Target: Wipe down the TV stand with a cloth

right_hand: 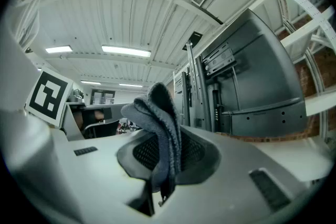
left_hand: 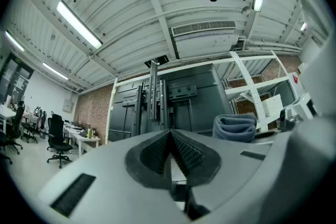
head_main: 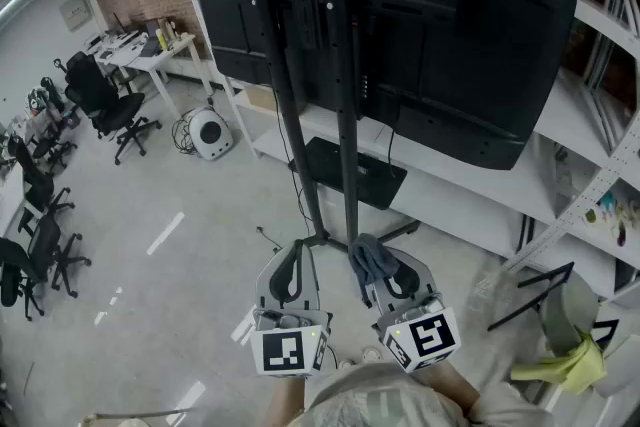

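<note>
The TV stand (head_main: 343, 85) rises ahead of me as two black poles carrying a big black TV (head_main: 460, 25), seen from its back. A black shelf (head_main: 350, 172) sits low on the stand. My right gripper (head_main: 374, 265) is shut on a grey-blue cloth (head_main: 368, 258) that hangs folded over its jaws, just short of the stand's foot. The cloth (right_hand: 160, 115) fills the middle of the right gripper view. My left gripper (head_main: 291, 260) is beside it, jaws shut with nothing between them (left_hand: 169, 140). In the left gripper view the cloth (left_hand: 237, 127) shows at the right.
White metal shelving (head_main: 600, 165) runs behind and right of the stand. A white round appliance (head_main: 211, 133) with a cable lies on the floor at the left. Office chairs (head_main: 108, 101) and a desk (head_main: 150, 50) stand further left. A yellow rag (head_main: 566, 365) lies low right.
</note>
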Available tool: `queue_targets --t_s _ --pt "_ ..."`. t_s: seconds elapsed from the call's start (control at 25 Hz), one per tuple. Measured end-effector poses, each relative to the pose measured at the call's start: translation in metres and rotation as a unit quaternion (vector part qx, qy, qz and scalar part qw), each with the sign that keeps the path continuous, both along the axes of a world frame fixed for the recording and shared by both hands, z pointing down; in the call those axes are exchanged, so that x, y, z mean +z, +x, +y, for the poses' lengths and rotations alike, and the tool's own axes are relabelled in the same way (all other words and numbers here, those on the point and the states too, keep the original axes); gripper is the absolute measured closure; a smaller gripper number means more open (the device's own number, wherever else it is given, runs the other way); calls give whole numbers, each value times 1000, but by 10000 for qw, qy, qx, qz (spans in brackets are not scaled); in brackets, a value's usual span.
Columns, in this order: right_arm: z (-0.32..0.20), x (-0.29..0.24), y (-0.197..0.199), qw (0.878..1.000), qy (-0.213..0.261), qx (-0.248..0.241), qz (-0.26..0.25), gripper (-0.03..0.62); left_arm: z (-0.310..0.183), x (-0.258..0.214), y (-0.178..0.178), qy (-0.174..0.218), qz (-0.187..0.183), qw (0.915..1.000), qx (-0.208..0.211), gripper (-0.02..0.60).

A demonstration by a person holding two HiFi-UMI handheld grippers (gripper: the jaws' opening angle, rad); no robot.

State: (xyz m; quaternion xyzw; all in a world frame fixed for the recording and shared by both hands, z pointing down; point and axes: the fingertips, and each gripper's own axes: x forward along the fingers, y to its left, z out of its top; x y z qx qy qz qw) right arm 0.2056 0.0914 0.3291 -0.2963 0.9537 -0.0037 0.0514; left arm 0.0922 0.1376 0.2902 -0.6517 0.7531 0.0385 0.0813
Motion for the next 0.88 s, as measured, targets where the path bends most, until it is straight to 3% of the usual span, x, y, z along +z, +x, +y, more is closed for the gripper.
queue_targets --t_s 0.28,0.88 --pt "-1 0 8 9995 66 290 124 537 5 1 -1 -24 39 10000 -19 566" --pt "-16 9 27 9998 -143 155 26 537 -10 17 -8 -240 108 9993 -251 566"
